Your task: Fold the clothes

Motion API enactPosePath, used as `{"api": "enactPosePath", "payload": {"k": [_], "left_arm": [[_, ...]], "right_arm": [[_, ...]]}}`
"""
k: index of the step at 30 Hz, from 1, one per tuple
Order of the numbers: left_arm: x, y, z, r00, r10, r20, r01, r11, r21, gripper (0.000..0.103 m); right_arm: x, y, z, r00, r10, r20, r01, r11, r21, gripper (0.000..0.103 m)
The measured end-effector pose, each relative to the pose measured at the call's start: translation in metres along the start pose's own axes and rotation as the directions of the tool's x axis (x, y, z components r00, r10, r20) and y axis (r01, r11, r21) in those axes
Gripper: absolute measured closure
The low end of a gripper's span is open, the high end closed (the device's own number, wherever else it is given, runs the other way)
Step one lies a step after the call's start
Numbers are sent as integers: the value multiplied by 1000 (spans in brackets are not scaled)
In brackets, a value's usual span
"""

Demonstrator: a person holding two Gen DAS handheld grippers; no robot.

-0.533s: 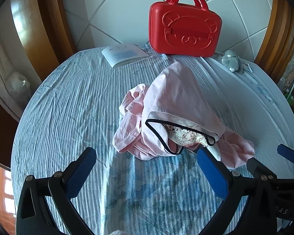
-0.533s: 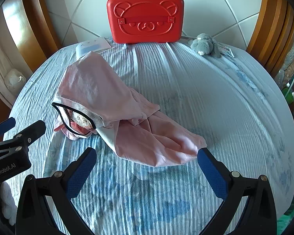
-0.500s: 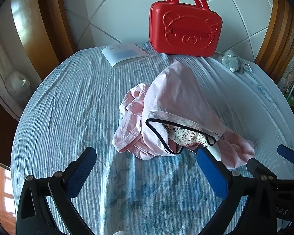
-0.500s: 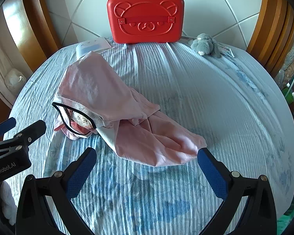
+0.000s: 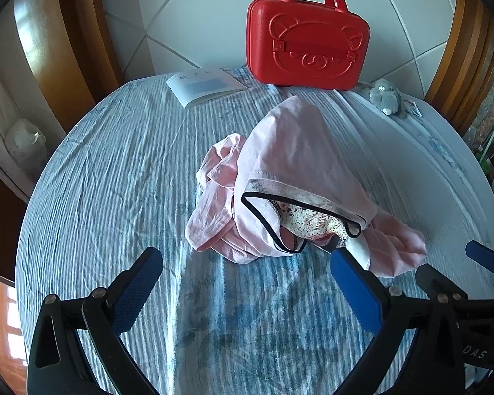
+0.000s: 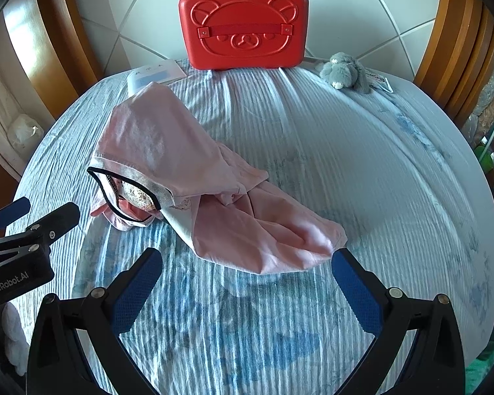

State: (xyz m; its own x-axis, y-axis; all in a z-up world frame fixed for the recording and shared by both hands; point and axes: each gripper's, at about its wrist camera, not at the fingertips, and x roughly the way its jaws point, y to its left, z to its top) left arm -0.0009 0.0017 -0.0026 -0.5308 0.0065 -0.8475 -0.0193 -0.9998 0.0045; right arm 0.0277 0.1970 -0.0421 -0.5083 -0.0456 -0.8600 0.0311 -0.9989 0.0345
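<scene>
— Striped blue sheet (image 6: 329,138) covers the bed; what's on it?

— Crumpled pink garment (image 6: 187,177) mid-bed (black-trimmed neckline, perhaps lace inside). Red case (image 6: 243,19) against the tiled wall, grey plush (image 6: 344,70) beside it.

— Grippers?

— Left gripper (image 5: 247,283) and right gripper (image 6: 247,283) both spread wide, empty, hovering just short of the garment.

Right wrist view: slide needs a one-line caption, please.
Open right gripper hovers before a crumpled pink garment on a striped bedsheet, red case behind.

Red bear case (image 6: 243,19), booklet (image 5: 204,84) and grey plush (image 6: 344,72) on striped sheet (image 6: 362,164).
</scene>
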Motion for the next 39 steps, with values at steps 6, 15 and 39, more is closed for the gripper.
{"api": "enactPosePath", "payload": {"k": [6,15,39], "left_arm": [[-1,1,-2,1000,14,-4,-14,1000,10,1],[-7,2,-7,1000,18,-6,-18,1000,16,1],[-7,3,-9,1000,0,-9,0,1000,12,1]], "right_arm": [[-2,1,0,1000,-1,1,1,1000,-2,0],[-1,0,-4,1000,3,-7,-3,1000,5,0],[-1,0,-4,1000,3,-13,-3,1000,4,0]]}}
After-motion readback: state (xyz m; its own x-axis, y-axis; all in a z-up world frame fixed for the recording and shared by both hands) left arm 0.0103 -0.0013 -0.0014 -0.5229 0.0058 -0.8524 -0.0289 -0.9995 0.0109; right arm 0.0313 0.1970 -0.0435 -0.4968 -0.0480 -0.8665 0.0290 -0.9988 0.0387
